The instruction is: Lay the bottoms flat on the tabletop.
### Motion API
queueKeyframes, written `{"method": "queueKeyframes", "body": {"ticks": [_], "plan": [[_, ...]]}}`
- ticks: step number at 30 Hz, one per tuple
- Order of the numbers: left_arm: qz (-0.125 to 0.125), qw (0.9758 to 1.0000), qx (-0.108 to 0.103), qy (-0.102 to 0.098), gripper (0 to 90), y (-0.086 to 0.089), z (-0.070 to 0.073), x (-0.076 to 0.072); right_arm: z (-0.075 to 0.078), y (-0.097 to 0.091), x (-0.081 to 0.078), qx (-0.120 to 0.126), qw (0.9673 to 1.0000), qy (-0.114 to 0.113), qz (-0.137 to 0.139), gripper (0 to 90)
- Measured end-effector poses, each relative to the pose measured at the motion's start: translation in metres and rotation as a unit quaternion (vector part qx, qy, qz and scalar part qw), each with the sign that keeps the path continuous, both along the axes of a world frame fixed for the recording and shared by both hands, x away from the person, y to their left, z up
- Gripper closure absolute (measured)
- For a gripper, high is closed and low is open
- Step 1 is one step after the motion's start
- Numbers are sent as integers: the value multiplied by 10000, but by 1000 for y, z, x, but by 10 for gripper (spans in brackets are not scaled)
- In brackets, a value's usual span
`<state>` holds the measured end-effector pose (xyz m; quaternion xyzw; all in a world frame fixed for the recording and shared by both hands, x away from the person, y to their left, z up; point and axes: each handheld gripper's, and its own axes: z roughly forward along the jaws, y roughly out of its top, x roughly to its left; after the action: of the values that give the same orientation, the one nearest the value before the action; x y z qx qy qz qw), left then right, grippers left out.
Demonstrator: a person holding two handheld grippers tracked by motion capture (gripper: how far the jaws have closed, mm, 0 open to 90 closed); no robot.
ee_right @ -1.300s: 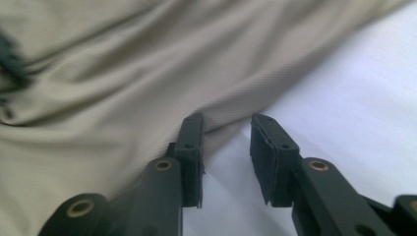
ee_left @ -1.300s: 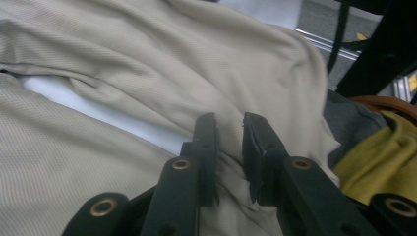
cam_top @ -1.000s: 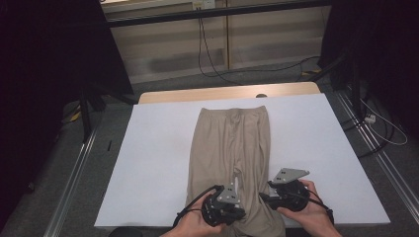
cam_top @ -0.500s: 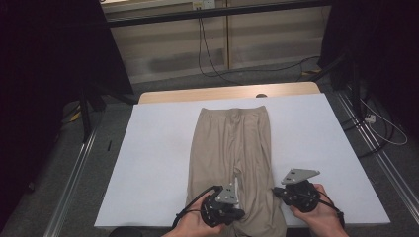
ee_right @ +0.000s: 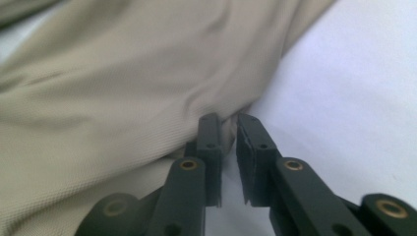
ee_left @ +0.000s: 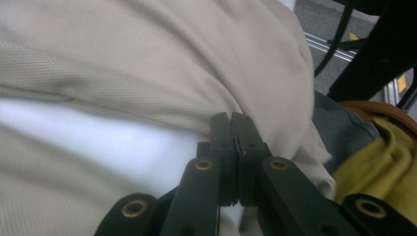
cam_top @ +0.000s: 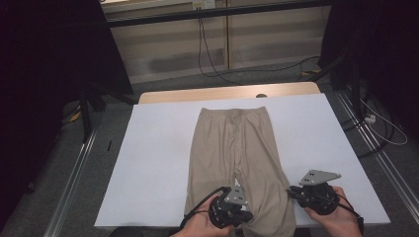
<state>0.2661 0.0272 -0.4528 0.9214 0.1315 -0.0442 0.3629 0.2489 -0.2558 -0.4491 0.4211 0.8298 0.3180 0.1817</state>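
Beige trousers [cam_top: 236,158] lay flat along the middle of the white table [cam_top: 158,163], hems at its near edge, no label legible. The left gripper [ee_left: 231,120] was clamped on fabric; the right gripper [ee_right: 227,123], jaws just reopening slightly, had fabric between them.

— How is the left gripper [cam_top: 236,210] held?

— It is gripped in the left hand [cam_top: 202,228] at the near edge, its jaws pressed fully together, as is seen in the left gripper view [ee_left: 231,129].

— And the right gripper [cam_top: 302,193]?

— It is carried in the right hand [cam_top: 332,217], well apart from the left, pointed inward. Its jaws have just been opening, and a narrow gap is seen between them in the right gripper view [ee_right: 229,129].
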Motion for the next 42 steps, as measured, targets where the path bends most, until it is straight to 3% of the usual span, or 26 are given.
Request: {"method": "queueKeyframes", "body": {"ticks": [3, 4, 6, 8, 10, 14, 15, 18, 19, 22, 25, 30, 32, 34, 35, 39, 42], "plan": [[-47, 10000, -2, 38, 839, 7, 2, -1, 3, -1, 3, 211, 9997, -67, -132, 767], [-38, 9999, -101, 56, 826, 7, 3, -2, 4, -2, 5, 220, 9996, -95, -165, 758], [111, 9998, -119, -88, 768, 8, 9, 1, 4, -4, 13, 267, 9988, -127, -379, 741], [192, 9990, -329, -229, 747, 6, 12, 7, 4, -7, 21, 300, 9985, -124, -448, 741], [253, 9981, -375, -417, 718, 1, 10, 15, 3, -7, 31, 315, 9985, -105, -431, 736], [219, 9975, -5, -678, 664, -10, -3, 19, 2, -2, 55, 321, 9973, -148, -646, 652], [203, 9963, -18, -835, 673, -10, -4, 17, 0, 0, 61, 321, 9969, -149, -709, 628], [248, 9972, 82, -701, 876, -6, -2, 16, -8, 4, 71, 373, 9964, -35, -759, 596], [253, 9973, 96, -688, 895, -5, -2, 16, -10, 5, 70, 332, 9965, -91, -768, 591], [375, 9979, 162, -512, 900, 1, 0, 19, -10, 7, 67, 338, 9971, -136, -675, 703], [431, 9981, 139, -419, 900, 8, 0, 20, -10, 10, 67, 344, 9979, -113, -532, 900], [508, 9980, 114, -363, 898, 21, 1, 22, -8, 10, 67, 92, 9977, -210, -645, 900], [566, 9980, -32, -280, 888, 22, 1, 22, -8, 3, 68, 127, 9970, -189, -740, 900], [513, 9983, -15, -274, 856, 21, 1, 23, -8, -2, 68, 159, 9962, -201, -827, 900], [541, 9981, -93, -267, 801, 20, 1, 22, -9, -4, 67, 239, 9961, -185, -824, 900], [509, 9976, -176, -426, 670, 18, 3, 21, -9, -6, 66, 551, 9955, -183, -744, 875], [604, 9965, -226, -542, 574, 18, 4, 22, -7, -8, 64, 774, 9942, -264, -700, 780]]}}
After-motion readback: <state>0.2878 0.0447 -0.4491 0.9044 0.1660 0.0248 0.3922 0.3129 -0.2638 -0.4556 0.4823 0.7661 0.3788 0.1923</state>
